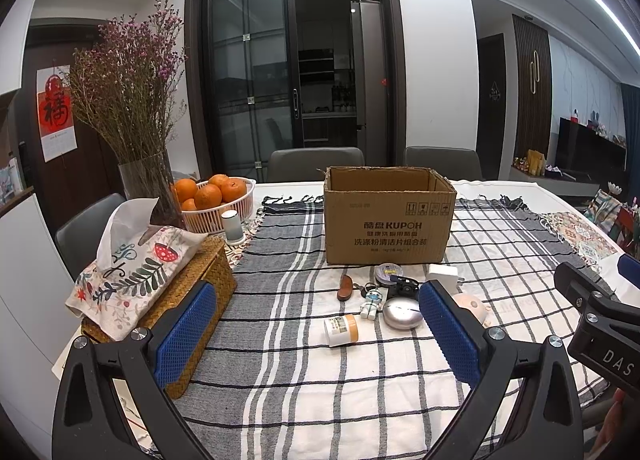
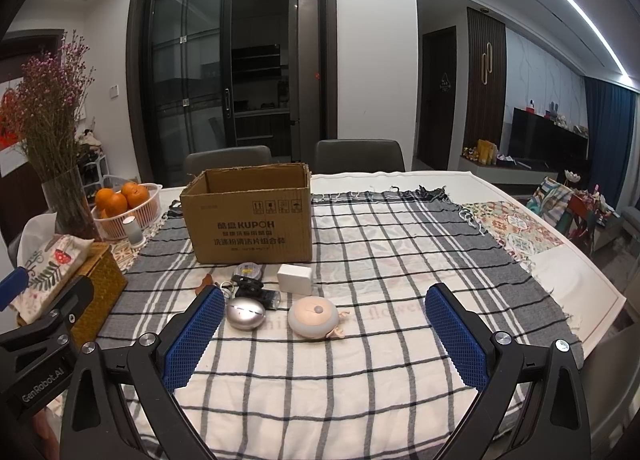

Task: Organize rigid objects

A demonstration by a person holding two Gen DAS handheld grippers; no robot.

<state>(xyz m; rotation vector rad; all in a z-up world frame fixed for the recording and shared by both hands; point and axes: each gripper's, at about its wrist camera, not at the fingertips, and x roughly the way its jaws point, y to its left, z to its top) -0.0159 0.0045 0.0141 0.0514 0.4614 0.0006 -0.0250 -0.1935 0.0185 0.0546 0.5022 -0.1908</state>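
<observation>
An open cardboard box stands on the checked cloth. Small objects lie in front of it: a white and orange pill bottle on its side, a silver oval case, a small astronaut figure, a brown pocket knife, a round tin, a white charger, a pink round device and a black toy camera. My left gripper is open and empty, near side of the bottle. My right gripper is open and empty, near side of the pink device.
A wicker box with a tissue cover sits at the left, beside a vase of dried flowers and a basket of oranges. Chairs stand behind the table. The table's right edge is near.
</observation>
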